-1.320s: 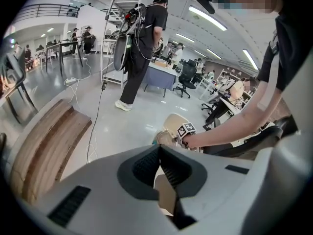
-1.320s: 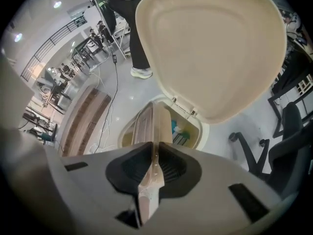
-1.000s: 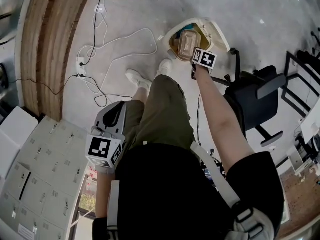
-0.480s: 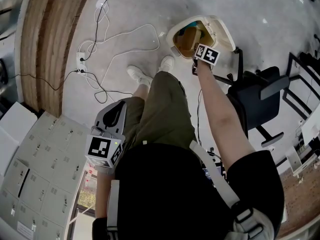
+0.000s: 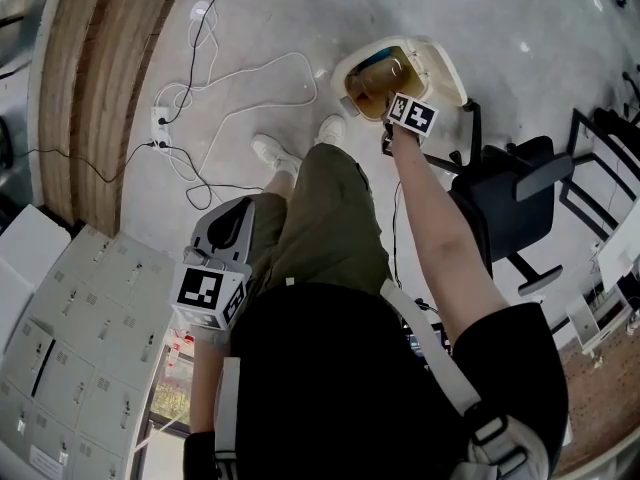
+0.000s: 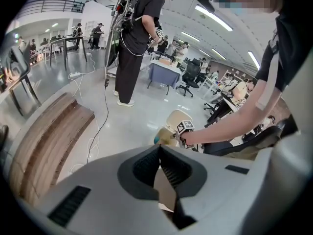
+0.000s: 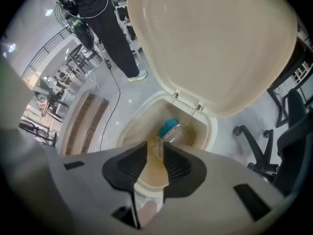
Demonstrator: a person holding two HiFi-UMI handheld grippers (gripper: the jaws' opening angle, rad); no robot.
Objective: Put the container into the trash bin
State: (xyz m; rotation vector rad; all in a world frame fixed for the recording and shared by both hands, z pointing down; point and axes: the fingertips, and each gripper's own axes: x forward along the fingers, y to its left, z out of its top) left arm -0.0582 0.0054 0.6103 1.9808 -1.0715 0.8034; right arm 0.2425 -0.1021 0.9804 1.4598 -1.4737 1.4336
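The cream trash bin [image 5: 447, 72] stands on the floor with its lid [image 7: 215, 43] swung up. The clear plastic container [image 7: 179, 133] lies tilted inside the bin, beside a teal item [image 7: 169, 126], and shows as a brownish box [image 5: 383, 75] in the head view. My right gripper [image 7: 155, 149] hangs just over the bin's mouth [image 5: 388, 110]. Its jaws are opening, and the pads do not press on the container, whose near edge shows in the gap. My left gripper [image 5: 233, 218] stays by the person's left leg, its fingertips together [image 6: 159, 149] and nothing held.
A black office chair [image 5: 510, 198] stands right of the bin. White cables [image 5: 232, 76] and a power strip [image 5: 160, 126] lie on the floor to its left, beside a wooden bench [image 5: 100, 88]. Grey lockers [image 5: 70, 358] are at lower left. People [image 6: 133, 38] stand farther off.
A second ago the container sat at the right gripper's tips over the bin's mouth. Now it lies lower, inside the bin. Both hands have stayed about where they were.
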